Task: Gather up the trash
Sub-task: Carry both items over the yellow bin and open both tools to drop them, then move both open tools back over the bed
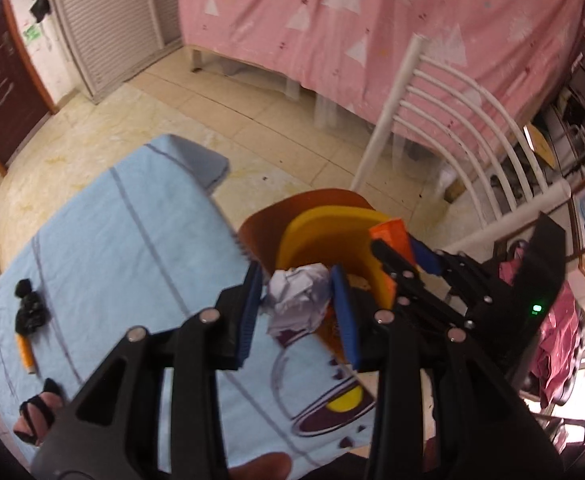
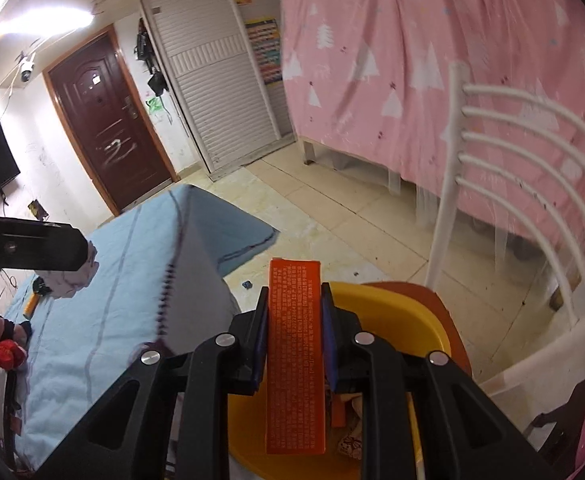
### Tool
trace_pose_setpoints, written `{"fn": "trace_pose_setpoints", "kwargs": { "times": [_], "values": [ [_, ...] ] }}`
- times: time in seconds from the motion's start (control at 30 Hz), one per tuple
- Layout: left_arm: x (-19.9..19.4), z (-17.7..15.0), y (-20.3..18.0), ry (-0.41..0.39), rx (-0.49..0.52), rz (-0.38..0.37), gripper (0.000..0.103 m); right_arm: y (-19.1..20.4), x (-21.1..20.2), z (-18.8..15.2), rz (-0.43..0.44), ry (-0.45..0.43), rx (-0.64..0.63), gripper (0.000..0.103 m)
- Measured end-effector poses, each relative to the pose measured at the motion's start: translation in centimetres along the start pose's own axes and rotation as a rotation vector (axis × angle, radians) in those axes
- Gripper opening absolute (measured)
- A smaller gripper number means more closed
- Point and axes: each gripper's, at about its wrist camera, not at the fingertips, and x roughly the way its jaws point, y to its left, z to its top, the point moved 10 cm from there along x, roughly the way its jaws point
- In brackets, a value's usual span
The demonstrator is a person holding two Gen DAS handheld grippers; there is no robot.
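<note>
A dark brown door stood in the white wall. Just beside it rose a white louvred wardrobe, and beyond that hung a pink tree-patterned sheet. A beige tiled floor spread before the door, a white slatted chair well apart from it.

The left gripper points steeply down, its blue pads pressed against either side of a crumpled paper ball. To its right, the right gripper tilts down less steeply, jaws narrowly set and clamped flat on an orange box. A thumb shows at the near edge.
</note>
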Motion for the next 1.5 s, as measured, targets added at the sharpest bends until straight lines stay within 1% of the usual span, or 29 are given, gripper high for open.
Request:
{"fn": "trace_pose_setpoints", "kwargs": {
  "times": [0.17, 0.2, 0.23, 0.27, 0.33, 0.53, 0.63, 0.73, 0.83, 0.93, 1.07, 1.23, 1.5],
  "values": [
    [1.8, 0.3, -2.8, 0.028, 0.027, 0.004, 0.035, -2.2, 0.8, -0.8, -0.001, 0.013, 0.041, 0.018],
    [2.1, 0.4, -3.1, 0.033, 0.029, 0.008, 0.036, -2.5, 0.9, -0.9, 0.002, 0.014, 0.049, 0.022],
    [2.3, 0.4, -3.3, 0.035, 0.03, 0.012, 0.042, -2.7, 1.0, -1.0, 0.006, 0.016, 0.054, 0.026],
    [2.5, 0.5, -3.6, 0.037, 0.033, 0.016, 0.046, -3.0, 1.0, -1.1, 0.009, 0.017, 0.06, 0.029],
    [2.7, 0.5, -3.9, 0.043, 0.032, 0.014, 0.047, -3.5, 1.0, -1.3, 0.009, 0.014, 0.07, 0.035],
    [2.3, 0.5, -3.8, 0.034, 0.038, 0.022, 0.047, -3.8, 0.9, -0.8, 0.016, 0.004, 0.088, 0.038],
    [1.7, 0.5, -3.0, 0.025, 0.024, 0.024, 0.047, -3.4, 0.8, -0.6, 0.02, 0.002, 0.079, 0.038],
    [1.0, 0.5, -1.9, 0.013, 0.006, 0.025, 0.047, -2.1, 0.4, -0.2, 0.029, -0.006, 0.055, 0.038],
    [0.3, 0.4, -0.3, 0.003, -0.015, 0.039, 0.047, -1.1, 0.2, 0.6, 0.04, -0.013, 0.043, 0.038],
    [-0.7, 0.2, 2.1, -0.011, -0.046, 0.056, 0.047, 0.7, 0.1, 1.4, 0.053, -0.017, 0.018, 0.038],
    [-2.3, -0.2, 5.9, -0.037, -0.093, 0.086, 0.047, 4.2, 0.3, 2.6, 0.082, -0.017, -0.034, 0.038],
    [-4.8, -1.8, 12.8, -0.061, -0.185, 0.139, 0.047, 9.0, 1.0, 3.4, 0.121, -0.003, -0.102, 0.039],
    [-8.3, -5.2, 23.4, -0.089, -0.326, 0.205, 0.047, 18.1, 2.1, 4.1, 0.18, 0.025, -0.23, 0.039]
  ]
}}
